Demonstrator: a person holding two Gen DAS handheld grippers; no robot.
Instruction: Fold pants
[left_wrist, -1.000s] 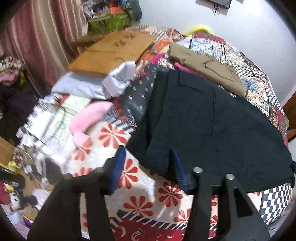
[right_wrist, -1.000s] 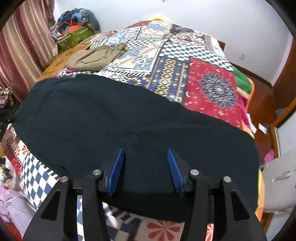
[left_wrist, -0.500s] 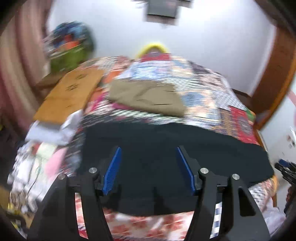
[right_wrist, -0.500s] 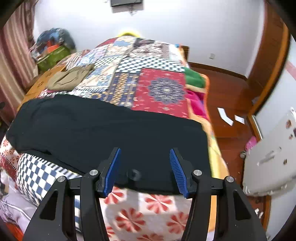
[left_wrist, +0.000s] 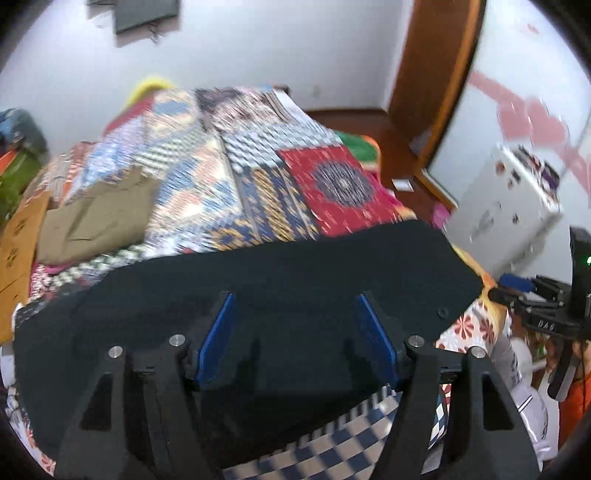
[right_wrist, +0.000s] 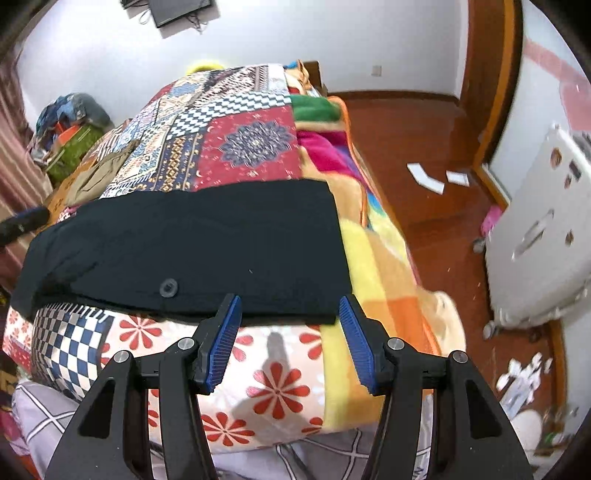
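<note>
Dark pants (left_wrist: 280, 280) lie flat across the near edge of the bed; the right wrist view shows them too (right_wrist: 207, 240), with a button (right_wrist: 168, 287) near the front hem. My left gripper (left_wrist: 295, 332) is open and empty, hovering over the middle of the pants. My right gripper (right_wrist: 290, 341) is open and empty, just in front of the pants' right end at the bed's front edge. The right gripper also shows at the far right of the left wrist view (left_wrist: 535, 306).
The bed has a patchwork quilt (left_wrist: 258, 173). Folded khaki pants (left_wrist: 96, 218) lie at the back left. A white cabinet (right_wrist: 546, 240) stands on the wooden floor (right_wrist: 424, 147) to the right, with paper scraps (right_wrist: 424, 179) on the floor.
Both grippers have swung to the right along the pants. The left one now looks over their middle and right part; the right one has come to their right end.
</note>
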